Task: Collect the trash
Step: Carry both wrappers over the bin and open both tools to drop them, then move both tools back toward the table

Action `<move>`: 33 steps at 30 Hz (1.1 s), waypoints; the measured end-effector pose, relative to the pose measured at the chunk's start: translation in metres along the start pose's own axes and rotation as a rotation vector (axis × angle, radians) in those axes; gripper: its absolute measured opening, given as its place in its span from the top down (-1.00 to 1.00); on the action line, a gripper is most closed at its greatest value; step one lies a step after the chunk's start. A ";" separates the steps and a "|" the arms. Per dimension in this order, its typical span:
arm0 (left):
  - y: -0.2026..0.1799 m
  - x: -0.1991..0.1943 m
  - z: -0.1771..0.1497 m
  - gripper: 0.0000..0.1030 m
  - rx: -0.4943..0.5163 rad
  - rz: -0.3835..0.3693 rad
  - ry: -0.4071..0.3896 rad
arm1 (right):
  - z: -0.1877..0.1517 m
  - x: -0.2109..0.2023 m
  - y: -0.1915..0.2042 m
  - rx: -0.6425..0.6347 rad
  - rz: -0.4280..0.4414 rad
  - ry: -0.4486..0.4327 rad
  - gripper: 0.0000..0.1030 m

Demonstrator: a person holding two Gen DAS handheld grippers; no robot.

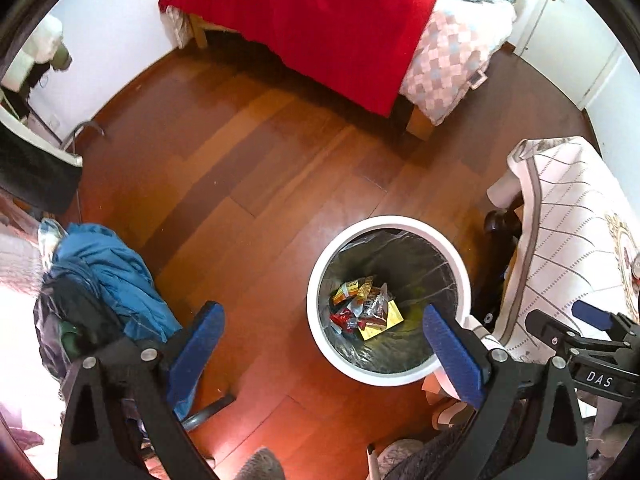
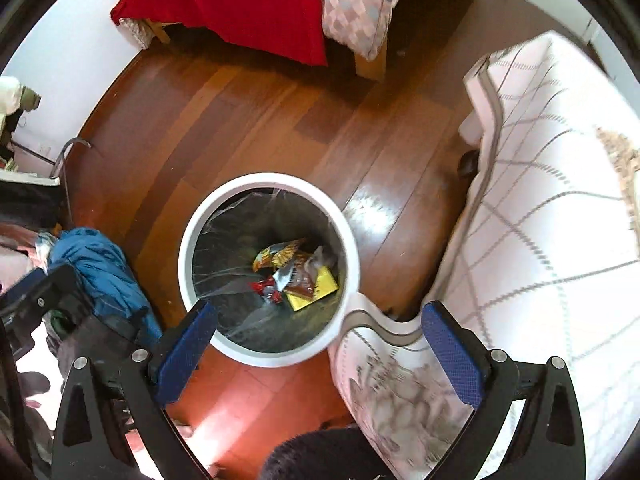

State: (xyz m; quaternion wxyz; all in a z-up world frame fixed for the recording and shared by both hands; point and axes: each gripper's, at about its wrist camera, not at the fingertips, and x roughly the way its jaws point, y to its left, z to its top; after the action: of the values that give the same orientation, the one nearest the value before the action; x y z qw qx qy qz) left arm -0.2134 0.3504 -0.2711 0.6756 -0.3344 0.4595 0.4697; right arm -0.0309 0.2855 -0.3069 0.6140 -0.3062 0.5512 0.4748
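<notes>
A white round trash bin (image 1: 316, 280) with a clear liner stands on the wooden floor; it also shows in the right wrist view (image 2: 352, 240). Colourful wrappers and a yellow paper (image 1: 364, 308) lie at its bottom, seen too in the right wrist view (image 2: 296, 272). My left gripper (image 1: 324, 344) is open and empty, held high above the floor just left of the bin. My right gripper (image 2: 320, 344) is open and empty above the bin's near rim. The right gripper's body shows at the right edge of the left wrist view (image 1: 588, 332).
A bed with a red blanket (image 1: 320, 20) stands at the far side. A table with a white patterned cloth (image 2: 540, 220) is right of the bin. A chair piled with blue clothes (image 1: 108, 272) is at the left.
</notes>
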 end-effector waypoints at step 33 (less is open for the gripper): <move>-0.252 -0.088 -0.027 -0.97 0.261 -0.069 -0.171 | -0.116 -0.196 -0.223 0.419 0.179 -0.269 -1.00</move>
State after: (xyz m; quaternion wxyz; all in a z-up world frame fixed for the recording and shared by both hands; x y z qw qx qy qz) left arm 0.0042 0.2134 -0.1933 0.7658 -0.2180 0.4456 0.4092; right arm 0.1406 0.0523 -0.1743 0.6873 -0.0566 0.5757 0.4393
